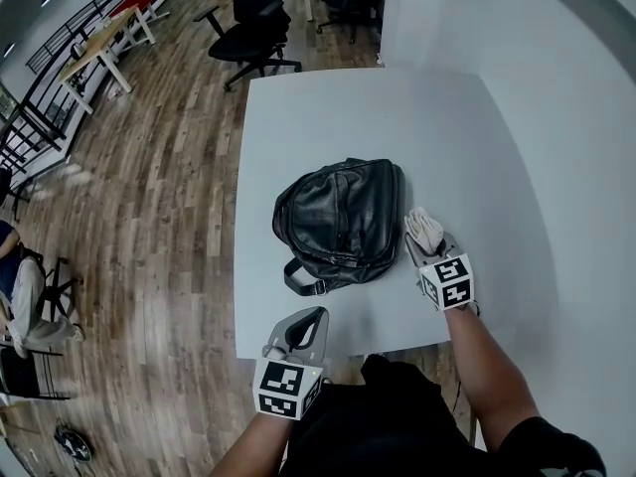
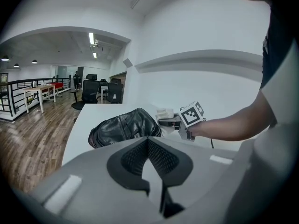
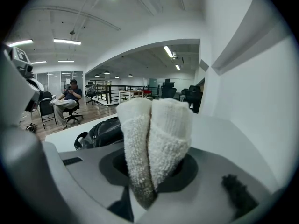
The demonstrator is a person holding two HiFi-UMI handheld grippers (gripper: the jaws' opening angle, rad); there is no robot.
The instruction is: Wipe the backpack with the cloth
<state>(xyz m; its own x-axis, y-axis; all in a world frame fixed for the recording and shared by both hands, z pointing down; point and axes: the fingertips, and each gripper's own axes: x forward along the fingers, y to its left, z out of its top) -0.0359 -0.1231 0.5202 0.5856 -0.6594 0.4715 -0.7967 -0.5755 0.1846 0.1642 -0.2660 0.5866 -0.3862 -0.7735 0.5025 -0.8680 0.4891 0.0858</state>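
Note:
A black leather backpack (image 1: 343, 222) lies flat on the middle of the white table (image 1: 397, 127), its strap end toward me. My right gripper (image 1: 422, 242) is just right of the bag, shut on a folded white terry cloth (image 1: 424, 230). In the right gripper view the cloth (image 3: 154, 134) stands bunched between the jaws of that gripper (image 3: 152, 171), with the backpack (image 3: 100, 132) to its left. My left gripper (image 1: 316, 314) hovers at the table's front edge, below the bag, shut and empty. The left gripper view shows its own jaws (image 2: 148, 143), the backpack (image 2: 124, 127) and the cloth (image 2: 164, 113) beyond.
A white wall (image 1: 556, 117) borders the table on the right. Wooden floor lies to the left, with black office chairs (image 1: 253, 28) beyond the table's far edge. A seated person (image 1: 20, 286) is far left.

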